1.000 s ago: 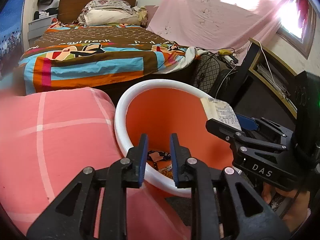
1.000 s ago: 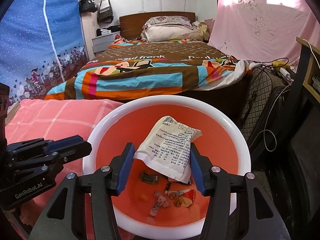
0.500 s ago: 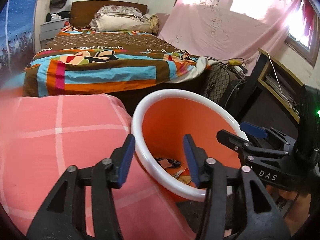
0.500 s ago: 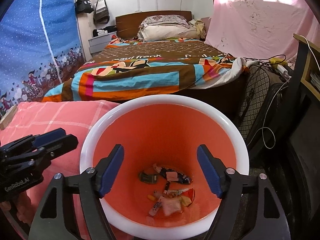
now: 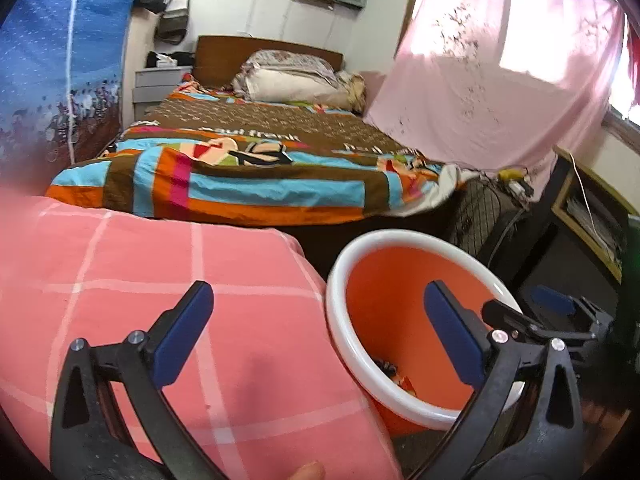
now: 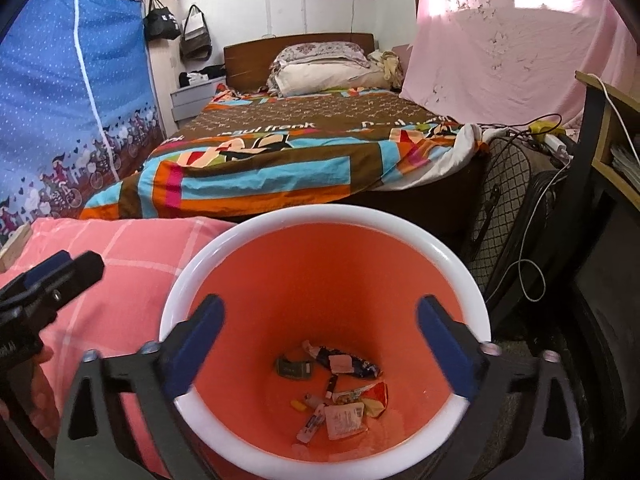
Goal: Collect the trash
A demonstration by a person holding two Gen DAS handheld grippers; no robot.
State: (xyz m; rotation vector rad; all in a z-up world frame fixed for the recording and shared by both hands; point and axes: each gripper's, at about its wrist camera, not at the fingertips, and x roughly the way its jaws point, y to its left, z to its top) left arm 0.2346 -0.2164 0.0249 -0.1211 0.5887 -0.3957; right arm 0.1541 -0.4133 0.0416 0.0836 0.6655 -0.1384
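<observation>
Right claw (image 6: 318, 344), jaws just spread and empty, hangs over the orange bin (image 6: 224, 248) with wrappers (image 6: 344, 396) on its bottom; left claw (image 5: 316, 334), also just spread and empty, straddles the bin rim beside pink bedding (image 5: 160, 272); drop step looks done, next: find more trash.

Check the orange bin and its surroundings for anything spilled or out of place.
Nothing stands out. The wrappers lie at the bottom of the orange bin, which stands upright beside the pink bedding, with nothing spilled there.
</observation>
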